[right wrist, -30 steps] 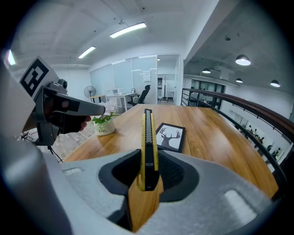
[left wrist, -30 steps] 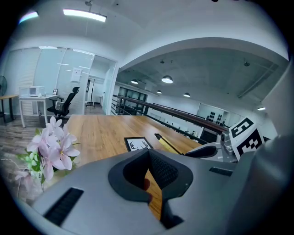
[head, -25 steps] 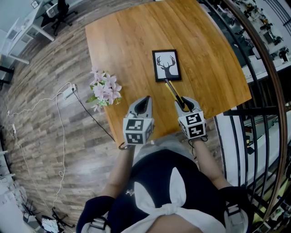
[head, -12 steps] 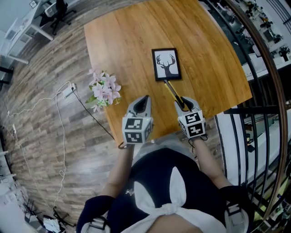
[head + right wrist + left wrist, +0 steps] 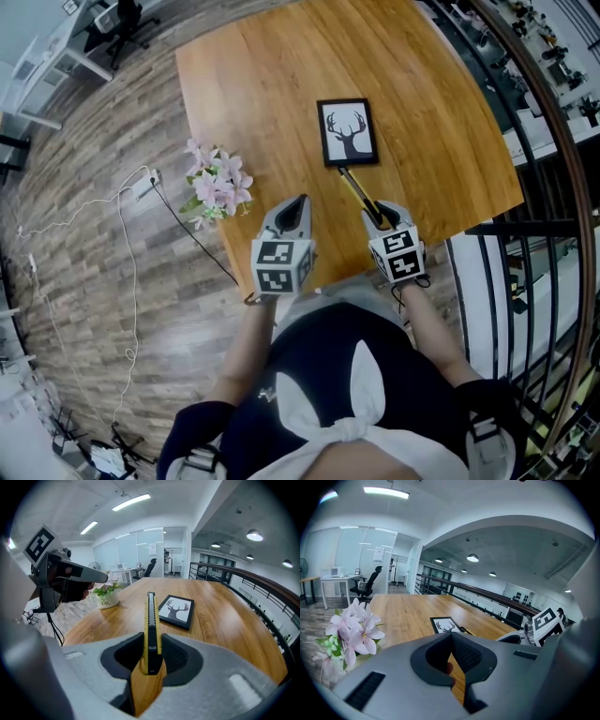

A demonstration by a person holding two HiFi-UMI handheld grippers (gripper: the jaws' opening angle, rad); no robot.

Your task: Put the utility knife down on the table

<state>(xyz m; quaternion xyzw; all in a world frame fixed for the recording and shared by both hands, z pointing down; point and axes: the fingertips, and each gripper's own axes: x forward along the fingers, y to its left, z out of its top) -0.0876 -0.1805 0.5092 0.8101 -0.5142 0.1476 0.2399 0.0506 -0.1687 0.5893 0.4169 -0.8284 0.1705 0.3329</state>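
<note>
A yellow and black utility knife sticks out forward from my right gripper, which is shut on its handle end. The blade end points at the near edge of a black-framed deer picture lying on the wooden table. Whether the knife touches the tabletop I cannot tell. My left gripper hovers over the table's near edge, left of the right one, shut with nothing between its fingers.
A small pot of pink flowers stands at the table's left edge, close to the left gripper. A black railing runs along the right. A cable lies on the wood floor to the left.
</note>
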